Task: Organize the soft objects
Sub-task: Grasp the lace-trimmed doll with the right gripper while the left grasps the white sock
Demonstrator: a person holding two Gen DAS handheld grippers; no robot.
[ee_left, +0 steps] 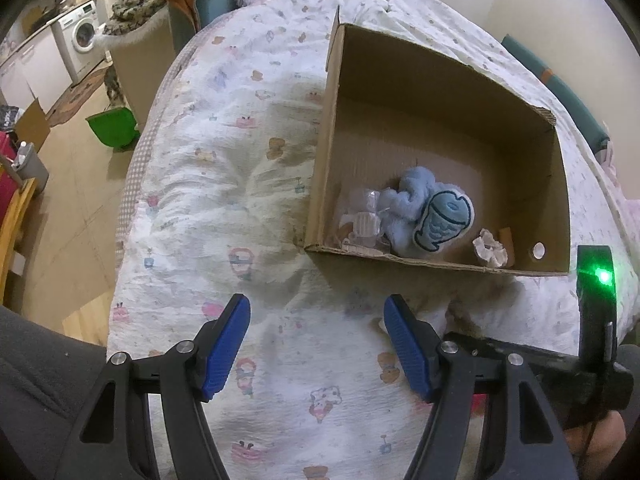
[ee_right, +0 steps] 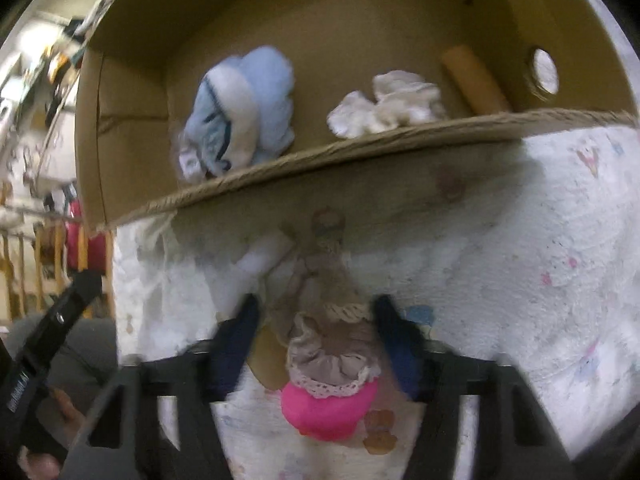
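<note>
Patterned quilt (ee_left: 260,208) under cardboard box (ee_left: 440,92)

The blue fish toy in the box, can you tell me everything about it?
The blue fish toy is a small plush with a white fuzzy border and a stitched fish showing scales, an eye and a dark outline. It looks soft and padded. It lies tilted on the floor of the cardboard box, close to the near wall, leaning against a fluffy light-blue cloth.

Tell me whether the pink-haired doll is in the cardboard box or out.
Out. The doll lies on the bedspread before the cardboard box.
</note>
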